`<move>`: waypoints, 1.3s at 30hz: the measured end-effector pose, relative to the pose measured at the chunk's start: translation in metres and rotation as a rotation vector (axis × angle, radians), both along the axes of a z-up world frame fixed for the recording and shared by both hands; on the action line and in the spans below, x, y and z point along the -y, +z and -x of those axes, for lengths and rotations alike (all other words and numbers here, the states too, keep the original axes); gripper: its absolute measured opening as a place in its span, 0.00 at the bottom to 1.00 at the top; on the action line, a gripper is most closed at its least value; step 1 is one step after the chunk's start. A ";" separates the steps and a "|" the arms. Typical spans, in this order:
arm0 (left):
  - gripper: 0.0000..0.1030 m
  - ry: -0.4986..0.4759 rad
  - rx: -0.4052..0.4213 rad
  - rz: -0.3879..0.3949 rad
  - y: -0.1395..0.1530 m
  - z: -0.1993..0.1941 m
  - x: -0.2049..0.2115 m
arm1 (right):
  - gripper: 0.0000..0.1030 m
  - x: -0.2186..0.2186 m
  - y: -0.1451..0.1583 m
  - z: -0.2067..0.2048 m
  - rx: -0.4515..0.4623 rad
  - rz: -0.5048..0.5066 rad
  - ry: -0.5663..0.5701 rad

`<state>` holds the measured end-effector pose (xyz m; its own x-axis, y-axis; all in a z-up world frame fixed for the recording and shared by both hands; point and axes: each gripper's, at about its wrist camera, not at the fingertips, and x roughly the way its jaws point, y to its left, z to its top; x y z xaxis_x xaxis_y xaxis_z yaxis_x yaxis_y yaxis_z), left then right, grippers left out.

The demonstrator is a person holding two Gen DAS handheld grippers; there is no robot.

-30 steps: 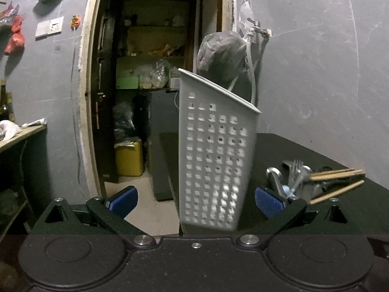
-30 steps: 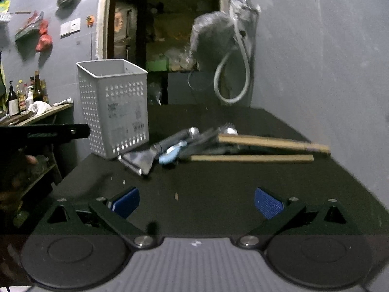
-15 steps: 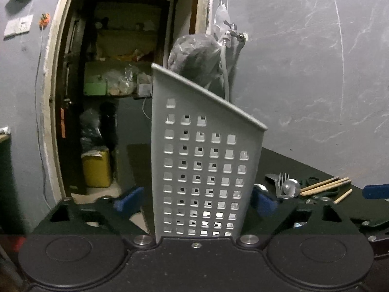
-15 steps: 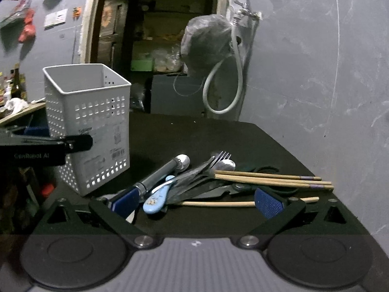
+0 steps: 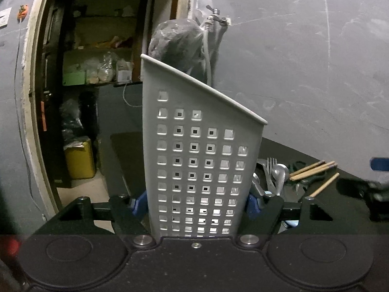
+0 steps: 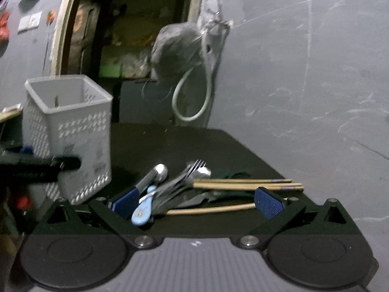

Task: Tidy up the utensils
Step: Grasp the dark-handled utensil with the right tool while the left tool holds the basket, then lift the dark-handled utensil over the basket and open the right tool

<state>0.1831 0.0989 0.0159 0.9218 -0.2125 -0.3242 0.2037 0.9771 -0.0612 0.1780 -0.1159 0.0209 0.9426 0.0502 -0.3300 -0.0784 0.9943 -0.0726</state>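
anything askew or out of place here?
Only the utensils: fork, spoons and chopsticks lie in a crisscrossed heap on the table, none in the white basket, which stands upright, clamped by the left gripper.

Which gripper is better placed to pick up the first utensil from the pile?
Right. The right gripper is open over the utensil pile, while the left gripper is shut on the white basket.
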 end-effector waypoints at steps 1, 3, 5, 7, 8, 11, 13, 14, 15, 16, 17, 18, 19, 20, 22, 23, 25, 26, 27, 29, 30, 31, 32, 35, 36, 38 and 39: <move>0.74 -0.002 0.006 0.002 -0.001 0.003 -0.001 | 1.00 0.002 0.003 -0.002 -0.001 -0.004 0.000; 0.74 0.007 0.019 0.008 -0.003 0.008 0.000 | 1.00 0.001 0.007 -0.011 -0.028 0.008 0.025; 0.74 0.026 0.027 0.018 -0.004 0.013 0.004 | 1.00 -0.001 0.012 -0.025 -0.033 0.016 0.105; 0.74 0.045 0.038 0.024 -0.006 0.017 0.006 | 1.00 -0.003 0.019 -0.047 -0.065 0.024 0.201; 0.74 0.057 0.043 0.027 -0.007 0.019 0.008 | 1.00 -0.004 0.022 -0.059 -0.083 0.027 0.245; 0.74 0.088 0.054 0.036 -0.009 0.024 0.012 | 0.91 -0.010 0.025 -0.098 -0.165 0.057 0.350; 0.74 0.101 0.054 0.041 -0.009 0.026 0.013 | 0.84 -0.016 0.023 -0.123 -0.221 0.084 0.389; 0.74 0.104 0.055 0.040 -0.008 0.027 0.014 | 0.77 -0.021 0.020 -0.134 -0.252 0.107 0.402; 0.74 0.106 0.054 0.038 -0.008 0.028 0.014 | 0.71 -0.027 0.017 -0.147 -0.286 0.129 0.413; 0.74 0.105 0.053 0.036 -0.007 0.029 0.014 | 0.61 -0.031 0.014 -0.156 -0.306 0.135 0.424; 0.74 0.104 0.051 0.030 -0.006 0.029 0.014 | 0.55 -0.036 0.013 -0.164 -0.329 0.132 0.437; 0.74 0.104 0.047 0.028 -0.006 0.029 0.014 | 0.54 -0.041 0.011 -0.173 -0.358 0.131 0.444; 0.74 0.103 0.045 0.024 -0.004 0.027 0.015 | 0.50 -0.045 0.009 -0.178 -0.382 0.134 0.444; 0.74 0.103 0.044 0.019 -0.003 0.026 0.016 | 0.46 -0.050 0.006 -0.184 -0.406 0.142 0.433; 0.73 0.102 0.043 0.004 -0.002 0.026 0.017 | 0.44 -0.057 0.002 -0.192 -0.438 0.148 0.417; 0.73 0.103 0.044 -0.004 -0.002 0.025 0.019 | 0.42 -0.059 0.001 -0.192 -0.443 0.151 0.406; 0.73 0.102 0.044 -0.008 -0.002 0.025 0.020 | 0.41 -0.063 0.001 -0.195 -0.456 0.150 0.393; 0.73 0.101 0.044 -0.009 -0.001 0.025 0.020 | 0.40 -0.064 0.001 -0.194 -0.464 0.142 0.385; 0.73 0.100 0.045 -0.010 -0.001 0.024 0.020 | 0.39 -0.065 0.001 -0.195 -0.470 0.136 0.379; 0.73 0.101 0.045 -0.012 -0.001 0.024 0.021 | 0.37 -0.063 0.000 -0.197 -0.479 0.115 0.366; 0.73 0.102 0.045 -0.011 -0.001 0.024 0.021 | 0.35 -0.063 -0.001 -0.200 -0.483 0.105 0.359; 0.73 0.102 0.045 -0.009 -0.001 0.024 0.021 | 0.31 -0.062 0.001 -0.199 -0.486 0.099 0.353; 0.73 0.101 0.045 -0.008 -0.001 0.025 0.021 | 0.27 -0.061 0.002 -0.200 -0.489 0.083 0.346; 0.73 0.096 0.044 -0.006 -0.003 0.028 0.020 | 0.20 -0.052 0.003 -0.204 -0.510 0.020 0.328; 0.73 0.095 0.044 -0.006 -0.004 0.029 0.020 | 0.19 -0.048 0.004 -0.206 -0.519 -0.009 0.327; 0.73 0.090 0.043 -0.007 -0.003 0.030 0.021 | 0.19 -0.040 0.005 -0.208 -0.531 -0.072 0.326; 0.73 0.088 0.042 -0.007 -0.003 0.030 0.022 | 0.19 -0.036 0.006 -0.208 -0.528 -0.105 0.327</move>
<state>0.1529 0.0774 0.0128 0.9497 -0.1279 -0.2858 0.1193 0.9917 -0.0475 0.3864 -0.0801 0.0270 0.5843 0.3657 -0.7244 -0.3784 0.9125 0.1554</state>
